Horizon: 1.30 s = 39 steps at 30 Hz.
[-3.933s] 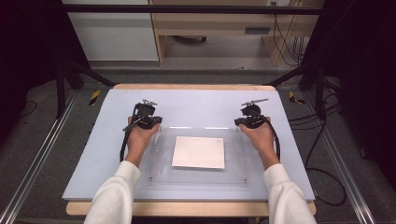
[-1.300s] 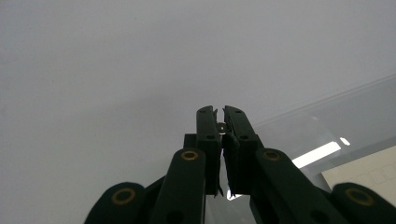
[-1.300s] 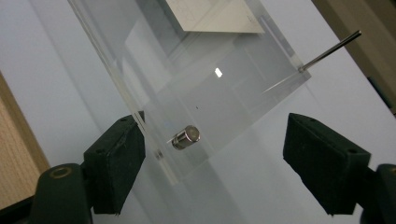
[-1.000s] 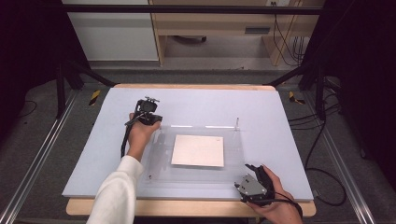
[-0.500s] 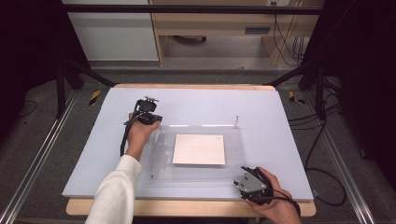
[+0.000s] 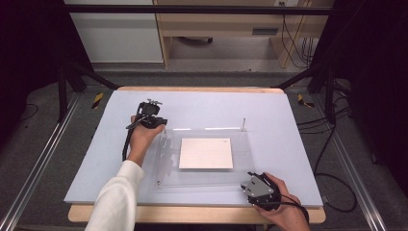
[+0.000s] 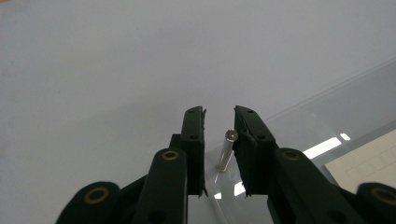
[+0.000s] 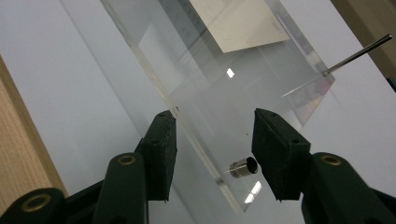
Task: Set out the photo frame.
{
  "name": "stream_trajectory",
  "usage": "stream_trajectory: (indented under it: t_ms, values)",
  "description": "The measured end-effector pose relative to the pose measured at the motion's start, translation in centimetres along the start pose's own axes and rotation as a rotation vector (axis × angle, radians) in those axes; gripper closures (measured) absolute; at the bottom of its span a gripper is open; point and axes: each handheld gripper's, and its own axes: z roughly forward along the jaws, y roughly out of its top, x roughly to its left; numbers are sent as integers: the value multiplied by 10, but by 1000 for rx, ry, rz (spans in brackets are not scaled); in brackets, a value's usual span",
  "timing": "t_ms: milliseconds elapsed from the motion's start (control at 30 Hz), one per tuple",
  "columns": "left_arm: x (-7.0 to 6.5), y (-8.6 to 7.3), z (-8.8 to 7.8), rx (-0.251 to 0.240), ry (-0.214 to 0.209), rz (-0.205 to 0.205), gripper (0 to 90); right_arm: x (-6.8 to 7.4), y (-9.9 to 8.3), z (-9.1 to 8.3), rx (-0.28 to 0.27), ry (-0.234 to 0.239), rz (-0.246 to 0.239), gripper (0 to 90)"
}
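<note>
Worktop (image 6: 308,144): pale sheet, flat. Clear plate (image 6: 202,179) lies on it, long edges running left to right, with a white paper sheet (image 6: 206,153) at its middle.

My left hand-held gripper (image 6: 162,126) sits at the plate's far-left corner. My right hand-held gripper (image 6: 249,183) sits at the near-right corner, diagonally opposite. Each hand is therefore nearest its own corner; no crossing needed.

Left hand-held gripper (image 7: 219,114): released. Jaws have just been opening. A thin metal pin (image 7: 227,150) stands between them, upright in the plate corner and leaning slightly toward the right-hand pad; I cannot tell if it touches that pad. It is not squeezed.

Right hand-held gripper (image 8: 214,114): also released, though its jaws have just been closing. They straddle the plate's corner (image 8: 210,84). A short metal stud (image 8: 243,167) sits between them, closer to the right-hand pad, with a gap on both sides.

The relation that matters: the stud lies just ahead of and between my right jaws. Its axis seems to run up out of the plate, across the line of closing, so a squeeze should take it by its sides.

A second thin pin (image 6: 243,124) stands at the far-right corner, well apart from both hands.

Judgement: the right hand's grasp of the stud is the step in hand.
</note>
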Motion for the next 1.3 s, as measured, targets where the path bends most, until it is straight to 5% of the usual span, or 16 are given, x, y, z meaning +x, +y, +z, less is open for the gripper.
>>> stream_trajectory:
  t_ms: [233,500,533,567,600,633,700,733,767,1000,1233,1300]
  values:
    - [-5,-3,-20,-75,25,62,527,-1,0,0,1,-7,4,517]
    - [-29,-26,-57,-172,33,204,440,-1,1,2,8,-9,6,517]
    - [-39,-35,-65,-194,27,260,410,-2,1,2,5,-8,3,518]
    - [-39,-35,-65,-194,27,260,396,-2,1,2,8,-8,3,518]
    - [-50,-45,-74,-212,4,316,382,-2,1,2,10,-13,2,519]
    - [-50,-45,-74,-212,4,316,364,-2,1,2,10,-13,2,519]
    - [-64,-59,-83,-235,-24,381,341,-2,1,2,11,-14,2,519]
    - [-75,-71,-89,-233,-47,439,303,-2,2,3,12,-14,1,519]
    - [-75,-71,-89,-233,-47,439,287,-2,2,3,12,-14,1,519]
    - [-106,-120,-100,-175,-90,635,143,-2,2,2,10,-21,8,522]
    - [-120,-142,-109,-172,-122,709,124,-2,3,1,8,-23,11,524]
    - [-127,-150,-111,-169,-98,777,130,-2,3,2,11,-23,10,523]
